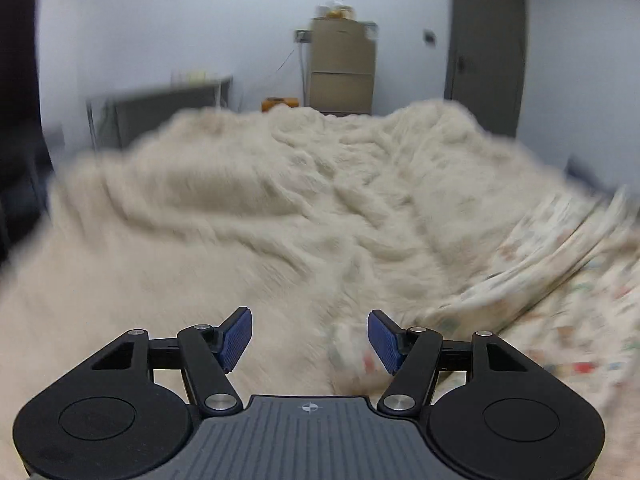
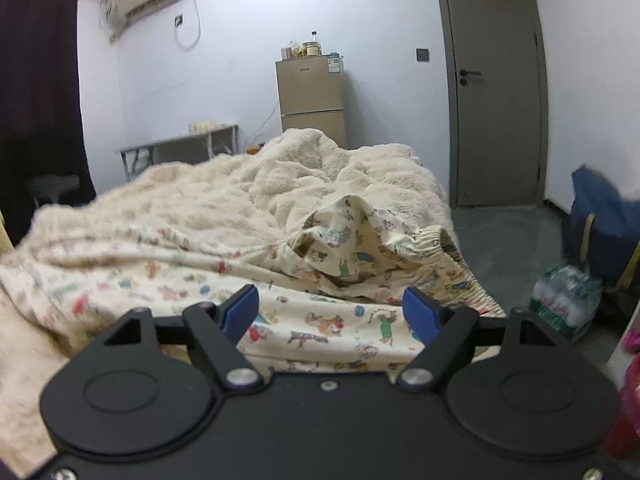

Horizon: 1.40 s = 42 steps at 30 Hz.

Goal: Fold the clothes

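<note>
A cream garment printed with small cartoon figures [image 2: 312, 312] lies spread over a fluffy cream blanket [image 2: 248, 196] on the bed, with its elastic waistband [image 2: 432, 240] bunched up at the right. My right gripper [image 2: 331, 312] hovers just above the printed cloth, open, with nothing between its blue pads. In the blurred left wrist view my left gripper [image 1: 310, 338] is open over the blanket [image 1: 260, 208], and the printed garment [image 1: 560, 300] lies to its right, with a fold of it reaching under the right pad. Nothing is held.
A tan fridge [image 2: 311, 96] with jars on top stands at the far wall, beside a grey table [image 2: 180, 152]. A grey door [image 2: 496, 80] is at the right. On the floor right of the bed are a blue bag [image 2: 600, 228] and a pack of bottles [image 2: 564, 300].
</note>
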### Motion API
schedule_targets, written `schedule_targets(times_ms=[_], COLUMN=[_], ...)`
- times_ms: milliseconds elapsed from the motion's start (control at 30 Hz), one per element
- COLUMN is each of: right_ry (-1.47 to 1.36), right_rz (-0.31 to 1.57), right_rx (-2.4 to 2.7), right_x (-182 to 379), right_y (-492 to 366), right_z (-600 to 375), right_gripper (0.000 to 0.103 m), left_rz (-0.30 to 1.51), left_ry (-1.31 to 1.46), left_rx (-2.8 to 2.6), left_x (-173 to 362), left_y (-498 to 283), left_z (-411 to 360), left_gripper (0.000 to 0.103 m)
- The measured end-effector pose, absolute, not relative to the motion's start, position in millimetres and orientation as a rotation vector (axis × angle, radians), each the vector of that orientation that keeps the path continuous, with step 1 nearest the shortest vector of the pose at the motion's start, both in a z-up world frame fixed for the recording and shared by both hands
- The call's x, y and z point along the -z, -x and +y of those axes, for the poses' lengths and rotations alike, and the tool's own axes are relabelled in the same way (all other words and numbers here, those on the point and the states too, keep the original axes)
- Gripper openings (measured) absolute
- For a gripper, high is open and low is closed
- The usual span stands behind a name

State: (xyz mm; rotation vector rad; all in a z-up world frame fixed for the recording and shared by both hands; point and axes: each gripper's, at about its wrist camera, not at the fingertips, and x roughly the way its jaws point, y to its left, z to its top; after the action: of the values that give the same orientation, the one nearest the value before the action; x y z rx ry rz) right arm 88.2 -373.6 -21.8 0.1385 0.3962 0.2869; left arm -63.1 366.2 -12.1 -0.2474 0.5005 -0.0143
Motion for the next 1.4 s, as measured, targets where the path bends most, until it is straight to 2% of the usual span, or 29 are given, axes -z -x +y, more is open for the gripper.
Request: schedule_targets(times_ms=[33, 67, 167, 333, 467, 567, 667, 733, 867, 1000, 1233, 1300, 1333, 1367, 1400], right_ry=[-0.167, -0.192, -0.223, -0.243, -0.182, -0.142, -0.114, -0.093, -0.085, -0.086, -0.075, -0.067, -0.067, -0.065, -0.065], right_rz=[0.392, 0.387, 0.371, 0.380, 0.402, 0.413, 0.420, 0.425, 0.433, 0.440, 0.439, 0.433, 0.433, 0.434, 0.434], right_rx=[-0.276, -0.264, -0.222, -0.230, -0.254, -0.277, -0.293, -0.302, -0.309, -0.309, -0.313, -0.318, -0.320, -0.321, -0.322], right_x=[20.5, 19.4, 17.6, 21.5, 27.0, 30.5, 32.9, 34.9, 37.5, 38.9, 41.2, 42.8, 43.3, 44.0, 44.3], right_y=[-88.9, -89.2, -88.2, -86.3, -86.5, -85.7, -85.6, -85.6, -86.3, -87.2, -86.7, -85.9, -85.9, -86.1, -86.4], right_z=[-379.7, -385.8, -400.5, -404.6, -387.7, -373.3, -363.8, -358.4, -354.9, -354.3, -351.0, -349.3, -349.0, -348.7, -348.3], right_gripper=[0.079, 0.081, 0.082, 0.082, 0.082, 0.082, 0.082, 0.082, 0.082, 0.082, 0.082, 0.082, 0.082, 0.082, 0.082], left_rz=[0.463, 0.433, 0.385, 0.359, 0.469, 0.529, 0.498, 0.494, 0.545, 0.538, 0.519, 0.583, 0.603, 0.591, 0.569], left_ry=[0.300, 0.320, 0.246, -0.043, -0.205, -0.182, -0.164, -0.211, -0.496, -0.640, -0.709, -0.624, -0.588, -0.582, -0.592], left_rx=[0.030, 0.051, 0.178, 0.438, 0.497, 0.461, 0.384, 0.302, 0.257, 0.302, 0.373, 0.466, 0.492, 0.473, 0.438], left_x=[12.4, 11.1, -2.4, -0.5, 34.0, 50.5, 48.6, 46.6, 71.6, 100.1, 122.9, 125.7, 124.4, 119.7, 114.7], left_y=[72.2, 80.3, 98.7, 97.4, 75.8, 57.9, 51.7, 49.9, 43.2, 31.5, -18.8, -42.6, -51.6, -53.4, -54.0], left_z=[372.4, 373.1, 350.3, 268.2, 223.3, 224.8, 243.7, 253.5, 237.9, 218.5, 215.9, 223.3, 226.5, 228.6, 229.7], left_gripper=[0.089, 0.097, 0.103, 0.103, 0.103, 0.103, 0.103, 0.101, 0.098, 0.103, 0.103, 0.080, 0.049, 0.028, 0.023])
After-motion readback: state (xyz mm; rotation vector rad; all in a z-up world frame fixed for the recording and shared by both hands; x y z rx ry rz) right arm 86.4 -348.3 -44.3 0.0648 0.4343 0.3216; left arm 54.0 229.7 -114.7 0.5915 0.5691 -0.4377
